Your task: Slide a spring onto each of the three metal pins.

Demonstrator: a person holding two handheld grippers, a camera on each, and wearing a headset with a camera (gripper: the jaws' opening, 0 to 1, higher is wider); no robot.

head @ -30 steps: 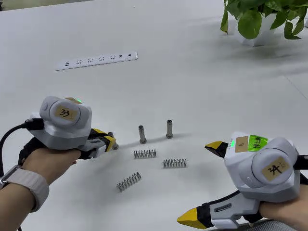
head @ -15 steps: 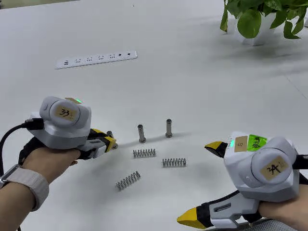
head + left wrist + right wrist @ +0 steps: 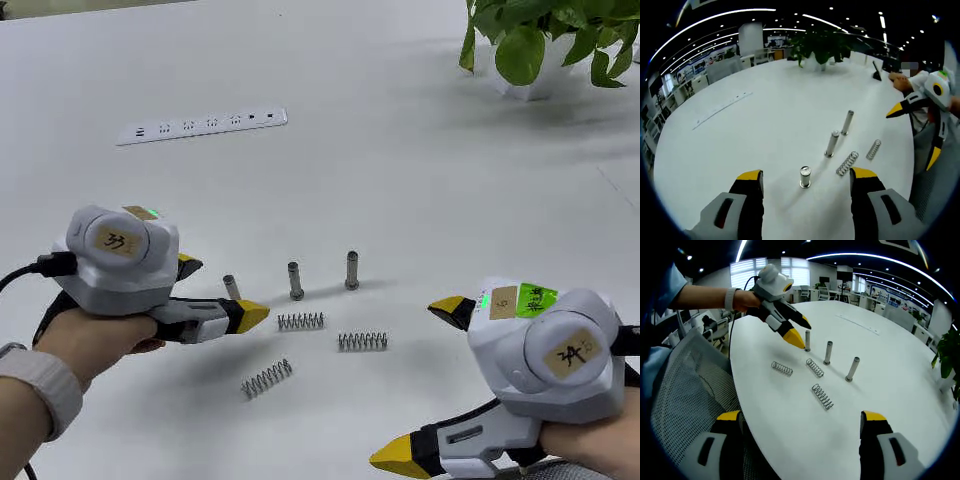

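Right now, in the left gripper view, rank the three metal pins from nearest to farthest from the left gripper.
1. Near pin: upright between the open jaws of the left gripper.
2. Middle pin: further ahead and to the right, with a spring lying beside it.
3. Far pin: farthest, beyond the middle pin in the same line.

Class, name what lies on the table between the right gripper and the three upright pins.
The three springs lie there, loose on the table; the right gripper view shows them between the right gripper and the pins.
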